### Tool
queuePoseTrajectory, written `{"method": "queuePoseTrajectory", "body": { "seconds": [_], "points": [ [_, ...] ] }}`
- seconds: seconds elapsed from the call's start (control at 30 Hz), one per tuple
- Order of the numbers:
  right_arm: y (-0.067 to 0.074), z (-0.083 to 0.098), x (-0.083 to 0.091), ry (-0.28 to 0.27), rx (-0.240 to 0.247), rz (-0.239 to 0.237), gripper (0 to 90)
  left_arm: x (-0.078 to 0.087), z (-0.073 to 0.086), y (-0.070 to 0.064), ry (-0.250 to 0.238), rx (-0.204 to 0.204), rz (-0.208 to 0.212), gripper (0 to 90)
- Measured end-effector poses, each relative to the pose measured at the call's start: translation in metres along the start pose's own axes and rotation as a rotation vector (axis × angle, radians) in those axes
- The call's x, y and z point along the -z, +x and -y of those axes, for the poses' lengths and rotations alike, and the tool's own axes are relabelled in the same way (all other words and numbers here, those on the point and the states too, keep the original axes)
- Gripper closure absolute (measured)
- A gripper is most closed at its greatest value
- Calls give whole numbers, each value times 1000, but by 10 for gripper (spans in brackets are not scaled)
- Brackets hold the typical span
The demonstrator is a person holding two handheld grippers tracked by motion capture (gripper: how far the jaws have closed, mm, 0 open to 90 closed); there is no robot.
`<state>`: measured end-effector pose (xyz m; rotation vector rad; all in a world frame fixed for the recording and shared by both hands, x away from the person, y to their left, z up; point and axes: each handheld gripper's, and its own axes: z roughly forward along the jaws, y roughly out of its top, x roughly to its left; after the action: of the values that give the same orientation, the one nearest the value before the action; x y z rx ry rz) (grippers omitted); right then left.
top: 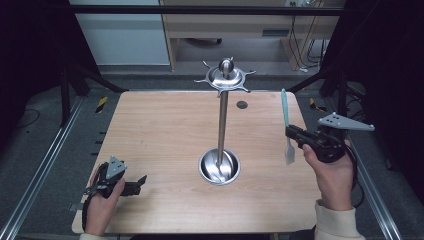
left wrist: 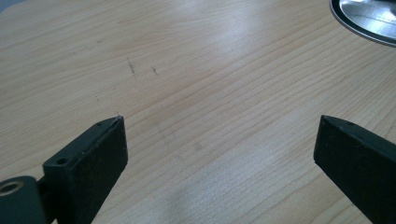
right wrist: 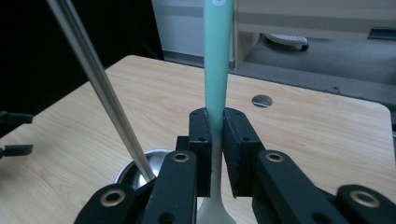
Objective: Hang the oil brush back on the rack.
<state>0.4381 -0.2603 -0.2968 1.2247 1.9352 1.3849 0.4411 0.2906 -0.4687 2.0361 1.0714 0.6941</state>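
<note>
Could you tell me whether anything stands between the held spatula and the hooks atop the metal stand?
Nothing visible does: the right tongs hold the spatula upright, with bare table between it and the stand.

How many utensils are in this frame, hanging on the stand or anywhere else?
1. A teal-handled spatula, clamped upright in the right gripper over the table's right side, blade down. The stand's top hooks look bare; nothing lies in its base.
</note>
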Motion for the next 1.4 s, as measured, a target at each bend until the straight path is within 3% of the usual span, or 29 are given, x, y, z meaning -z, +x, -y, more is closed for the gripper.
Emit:
{"method": "queuePoseTrajectory", "body": {
  "seconds": [0.37, 0.43, 0.5, 0.9, 1.23, 1.4],
  "points": [
    [17, -9, 10, -49, 35, -46, 822, 1, 0, 0, -4, -10, -13, 25],
    [22, -12, 12, -72, 33, -89, 822, 2, -1, -1, -16, -27, -18, 25],
    [27, -14, 13, -81, 48, -97, 822, 2, -1, -1, -18, -27, -24, 25],
    [51, -22, 21, -121, 129, -89, 822, 3, -1, 1, -24, -6, -25, 25],
    [68, -27, 26, -154, 188, -140, 821, 2, -1, 2, -22, -4, -24, 25],
    [69, -27, 26, -152, 193, -155, 821, 3, -1, 1, -21, -4, -23, 25]
  ]
}}
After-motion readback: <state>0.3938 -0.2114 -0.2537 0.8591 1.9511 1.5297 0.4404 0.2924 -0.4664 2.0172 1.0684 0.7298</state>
